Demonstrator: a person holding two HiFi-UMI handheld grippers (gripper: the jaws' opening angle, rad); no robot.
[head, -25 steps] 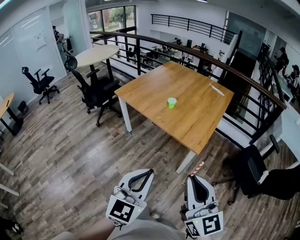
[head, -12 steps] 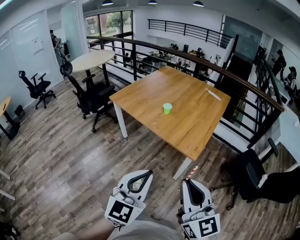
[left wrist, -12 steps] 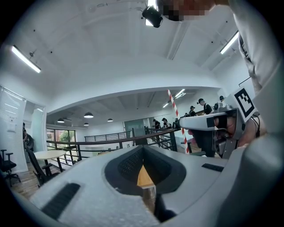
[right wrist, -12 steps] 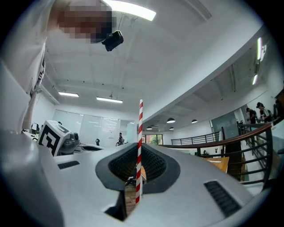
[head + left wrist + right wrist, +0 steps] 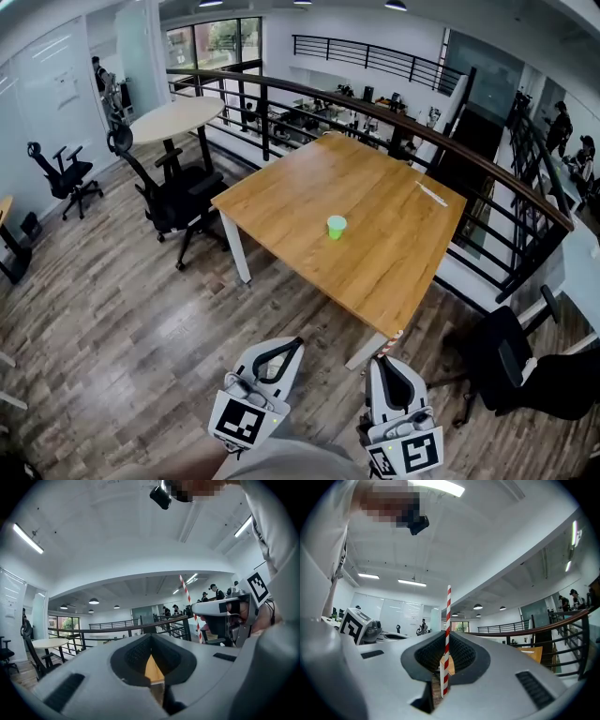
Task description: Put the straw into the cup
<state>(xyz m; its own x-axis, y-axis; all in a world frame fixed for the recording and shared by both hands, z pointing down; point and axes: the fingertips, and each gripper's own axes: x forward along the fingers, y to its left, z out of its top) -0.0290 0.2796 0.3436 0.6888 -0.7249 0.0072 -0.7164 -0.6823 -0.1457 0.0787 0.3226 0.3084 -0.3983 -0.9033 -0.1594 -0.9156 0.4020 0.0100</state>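
A small green cup stands upright near the middle of a square wooden table, well ahead of both grippers. Low in the head view, my right gripper is shut on a red-and-white striped straw. The straw stands upright between the jaws, and only its tip shows in the head view. My left gripper is shut with nothing in it, its jaw tips meeting. From the left gripper view, the straw rises from the right gripper.
A thin white strip lies at the table's far right. Black office chairs stand at the table's left and right. A dark railing runs behind it. A round table is at the far left. Wood floor lies between me and the table.
The table and cup have come a little nearer and lower in the head view. Less of the straw shows above the right gripper. Both grippers keep their places.
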